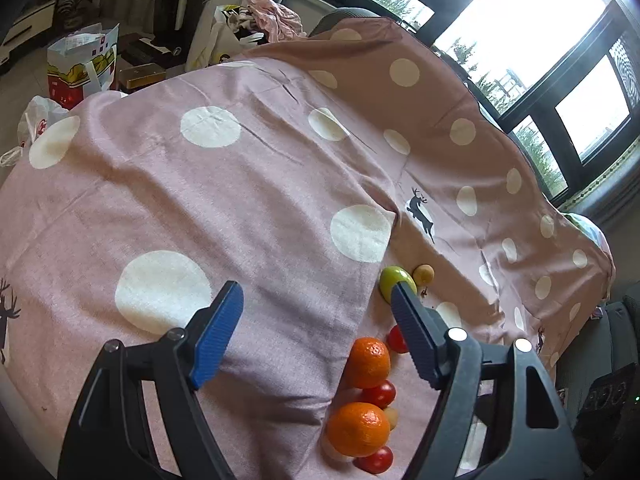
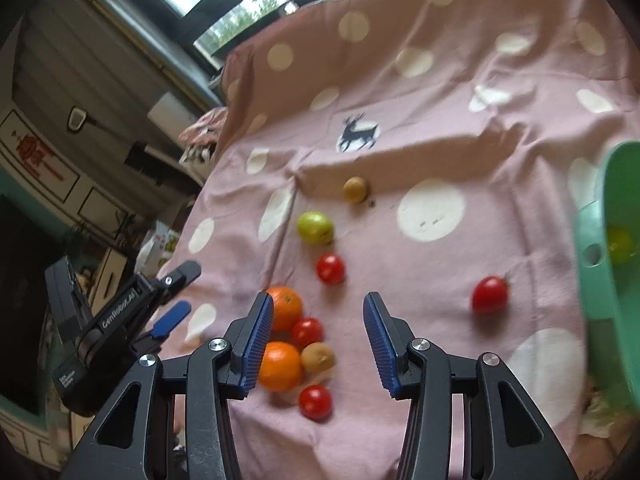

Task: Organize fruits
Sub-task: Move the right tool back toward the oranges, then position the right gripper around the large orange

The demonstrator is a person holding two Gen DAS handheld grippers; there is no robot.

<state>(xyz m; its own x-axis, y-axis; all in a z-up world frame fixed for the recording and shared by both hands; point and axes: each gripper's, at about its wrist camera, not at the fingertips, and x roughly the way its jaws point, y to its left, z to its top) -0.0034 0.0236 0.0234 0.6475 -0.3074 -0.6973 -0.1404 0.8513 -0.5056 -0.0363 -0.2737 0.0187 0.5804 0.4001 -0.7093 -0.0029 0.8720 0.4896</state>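
Fingers (image 2: 259,344) of both grippers spread, empty; oranges (image 2: 279,366) touching right gripper's (image 2: 318,346) left finger.

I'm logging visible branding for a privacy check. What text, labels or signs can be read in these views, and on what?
"GenRobot.AI": white lettering on the left hand-held gripper, seen from the right wrist view.
Small white label lower on that gripper's body: too small to read.
Red print on the wall poster: blurred, unreadable.
Printing on the shopping bag: unreadable.

I count two oranges (image 2: 283,307) (image 2: 279,366), four red tomatoes (image 2: 331,269) (image 2: 489,295) (image 2: 307,331) (image 2: 315,401), one green apple (image 2: 315,227), two small brown fruits (image 2: 355,189) (image 2: 317,357), and one green basket (image 2: 612,264).
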